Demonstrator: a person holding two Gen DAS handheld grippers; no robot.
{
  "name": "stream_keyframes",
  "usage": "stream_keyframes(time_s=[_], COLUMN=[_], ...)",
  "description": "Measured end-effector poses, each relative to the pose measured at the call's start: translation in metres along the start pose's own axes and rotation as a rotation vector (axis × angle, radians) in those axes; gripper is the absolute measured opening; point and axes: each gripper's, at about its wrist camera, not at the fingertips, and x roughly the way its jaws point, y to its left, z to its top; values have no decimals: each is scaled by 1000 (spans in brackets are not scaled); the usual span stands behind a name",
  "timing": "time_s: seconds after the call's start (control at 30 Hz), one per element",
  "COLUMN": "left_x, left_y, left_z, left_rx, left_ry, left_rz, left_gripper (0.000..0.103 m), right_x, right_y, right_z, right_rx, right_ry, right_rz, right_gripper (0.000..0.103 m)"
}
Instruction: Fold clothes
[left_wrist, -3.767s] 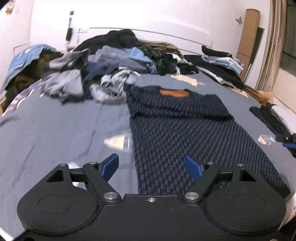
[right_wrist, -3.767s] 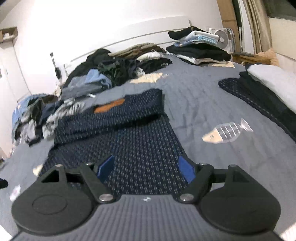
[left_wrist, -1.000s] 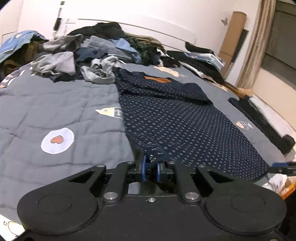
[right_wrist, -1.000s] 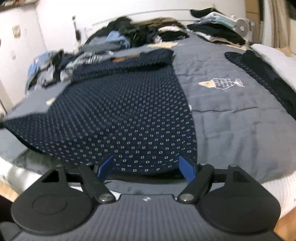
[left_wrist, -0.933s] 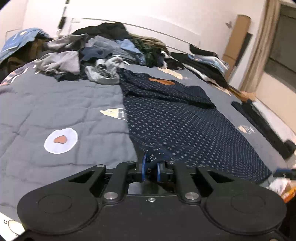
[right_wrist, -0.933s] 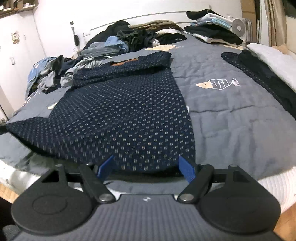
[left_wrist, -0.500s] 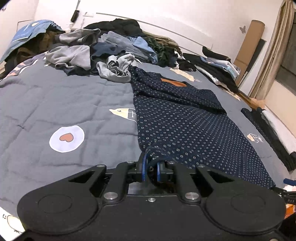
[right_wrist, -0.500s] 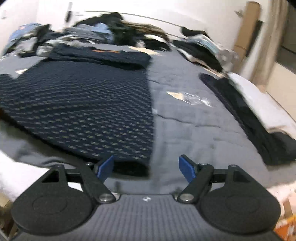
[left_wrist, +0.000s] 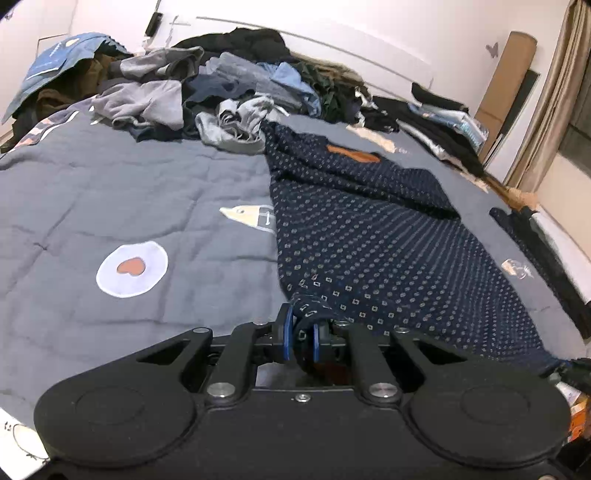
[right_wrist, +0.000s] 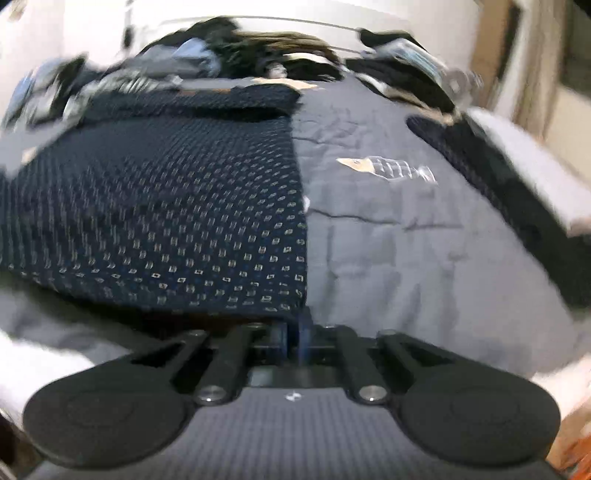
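The shirt (left_wrist: 388, 236) lies flat on the bed (left_wrist: 110, 206), long axis running to 12 o'clock from both tongs. Left tongs (left_wrist: 300, 338) pinch one near hem corner; right tongs (right_wrist: 291, 338) are closed on the other.

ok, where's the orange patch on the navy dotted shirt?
Left wrist view, upper centre: the orange patch sits at the far collar end of the navy dotted shirt, beside the clothes pile.

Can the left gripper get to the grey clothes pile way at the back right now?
Probably not: the left gripper is shut on the navy shirt's near corner, and the grey clothes pile lies far up the bed.
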Motion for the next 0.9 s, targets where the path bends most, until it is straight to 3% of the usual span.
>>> stream_keyframes(time_s=[0.2,0.33,0.57,0.8,0.83,0.9], left_x=[-14,-43,-97,-82,-79,-67], left_y=[-6,-8,-30,-39,-41,-50], left_z=[5,23,45,21,15,0], left_rx=[81,90,210,399,440,520], left_ry=[31,-10,-53,50,55,83], left_rz=[25,19,16,33,31,36], left_gripper=[9,7,0,1,3,27], right_x=[-33,-63,-114,-73,-68,-59], right_y=[-36,-35,-33,-21,-18,-13], right_z=[28,55,97,85,82,75], right_rx=[264,230,163,25,-3,-62], right_ry=[-71,-114,-181,-7,9,39], right_rz=[129,171,237,181,161,115], right_gripper=[5,5,4,4,4,5])
